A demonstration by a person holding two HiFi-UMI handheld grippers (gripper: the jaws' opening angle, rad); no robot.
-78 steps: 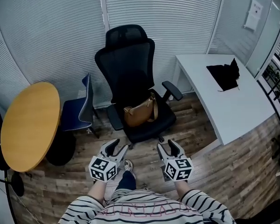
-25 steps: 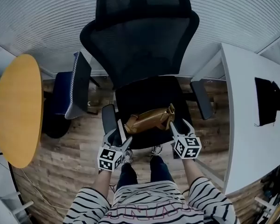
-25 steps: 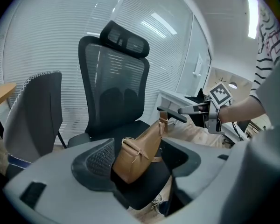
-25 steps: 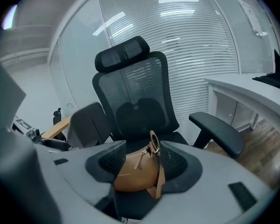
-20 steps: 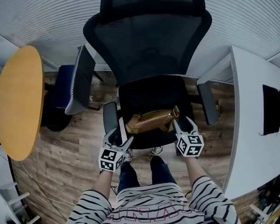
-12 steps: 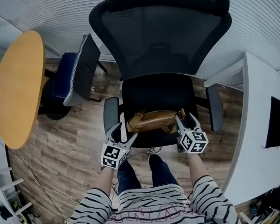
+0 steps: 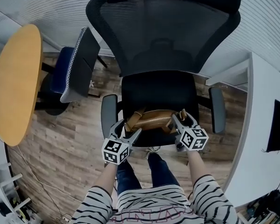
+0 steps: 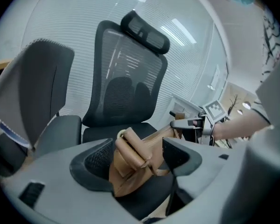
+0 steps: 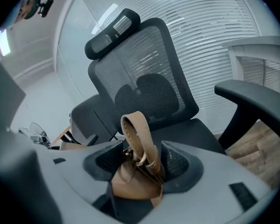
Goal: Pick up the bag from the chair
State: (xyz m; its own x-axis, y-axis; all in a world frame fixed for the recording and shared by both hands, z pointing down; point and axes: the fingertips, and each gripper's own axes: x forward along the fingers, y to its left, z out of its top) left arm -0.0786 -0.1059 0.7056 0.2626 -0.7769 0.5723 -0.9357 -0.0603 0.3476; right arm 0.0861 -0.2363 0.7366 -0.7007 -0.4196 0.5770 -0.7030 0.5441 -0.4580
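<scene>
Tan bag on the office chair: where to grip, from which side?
Grip the bag at its two short ends, where the strap loops up, coming from the seat's open front. It lies crosswise, slumped; backrest and armrests block other sides. Left gripper and right gripper straddle those ends, jaws apart.

No legible text, label or number anywhere.

Left of the left claw [image 7: 127, 129] spreads a wood-plank floor [image 7: 60, 143]. Well to that claw's left stands a round yellow table [image 7: 11, 78], with a blue side chair [image 7: 72, 69] between them. Right of the right claw [image 7: 183, 120] runs a white desk [image 7: 261, 162]. Pale slatted blinds [image 7: 42, 3] line the wall beyond both.
</scene>
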